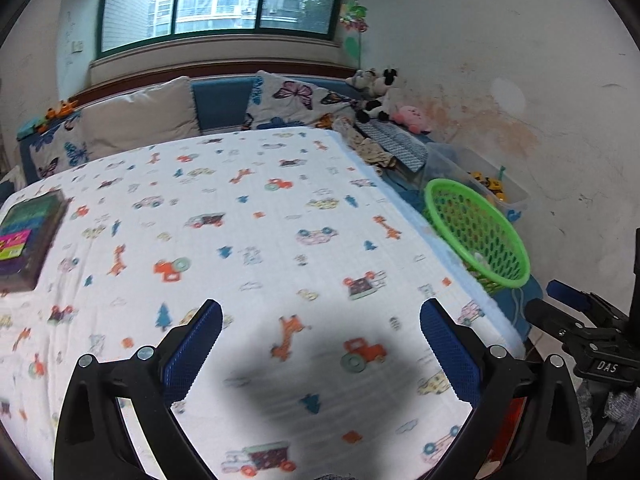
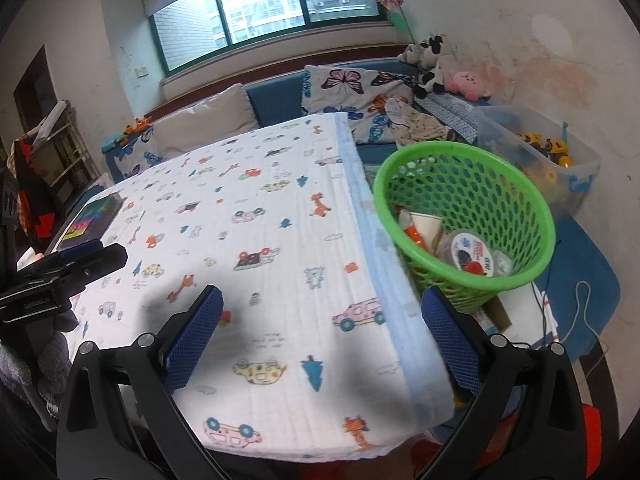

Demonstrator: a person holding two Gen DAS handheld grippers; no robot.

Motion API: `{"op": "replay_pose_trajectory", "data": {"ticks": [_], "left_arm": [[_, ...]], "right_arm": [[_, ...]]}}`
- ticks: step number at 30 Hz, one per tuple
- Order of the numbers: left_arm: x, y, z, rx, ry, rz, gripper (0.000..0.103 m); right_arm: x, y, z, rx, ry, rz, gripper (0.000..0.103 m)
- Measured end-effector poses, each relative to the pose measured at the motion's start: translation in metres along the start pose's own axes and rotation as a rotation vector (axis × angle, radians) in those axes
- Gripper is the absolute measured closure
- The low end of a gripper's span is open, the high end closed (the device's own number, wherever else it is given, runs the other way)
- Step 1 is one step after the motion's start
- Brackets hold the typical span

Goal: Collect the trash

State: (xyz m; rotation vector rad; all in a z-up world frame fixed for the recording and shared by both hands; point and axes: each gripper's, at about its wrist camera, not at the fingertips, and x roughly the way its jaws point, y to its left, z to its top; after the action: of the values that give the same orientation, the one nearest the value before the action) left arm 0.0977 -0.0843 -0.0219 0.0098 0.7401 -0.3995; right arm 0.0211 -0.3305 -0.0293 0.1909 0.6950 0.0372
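Right claw spread wide with nothing between the blue pads, hanging over the near corner of the table and its printed cloth. Left claw just as wide and just as empty, further in over the same cloth. Trash already sitting in the green basket, which stands just off the table's right edge: a paper cup, a round plastic lid, something orange and a few clear bits.

Looks like a drop just finished, or a hunt for the next piece about to start. Best bet: sweep both cameras slowly across the cloth before committing, since no loose trash shows on it right now. Only a dark book or box at the far left, probably not trash, so leave it. Keep both claws wide until lined up on something, and mind the basket rim on any swing rightward, light enough to tip for sure.

Hard to read: basket bottom mostly hidden behind the near wall in the left view. Near table edge cut off by the claw bodies in both views. Floor under the table out of sight entirely. Heavy motion blur on the left view too, so small scraps could easily blend into that busy print.
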Motion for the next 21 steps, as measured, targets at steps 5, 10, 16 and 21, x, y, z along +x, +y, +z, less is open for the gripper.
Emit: {"op": "replay_pose_trajectory", "data": {"ticks": [5, 10, 16, 21], "left_arm": [[-0.009, 0.013, -0.01, -0.021, 0.0, 0.048, 0.007], [-0.021, 0.021, -0.021, -0.033, -0.012, 0.086, 0.007], [-0.035, 0.032, -0.031, -0.065, -0.033, 0.127, 0.007], [-0.042, 0.042, -0.041, -0.093, -0.038, 0.166, 0.007]], "right_arm": [[0.001, 0.012, -0.007, -0.028, -0.002, 0.011, 0.004], [0.004, 0.022, -0.013, -0.04, 0.008, 0.023, 0.004], [0.004, 0.034, -0.019, -0.076, 0.007, 0.018, 0.004], [0.006, 0.044, -0.02, -0.098, 0.015, 0.026, 0.004]]}}
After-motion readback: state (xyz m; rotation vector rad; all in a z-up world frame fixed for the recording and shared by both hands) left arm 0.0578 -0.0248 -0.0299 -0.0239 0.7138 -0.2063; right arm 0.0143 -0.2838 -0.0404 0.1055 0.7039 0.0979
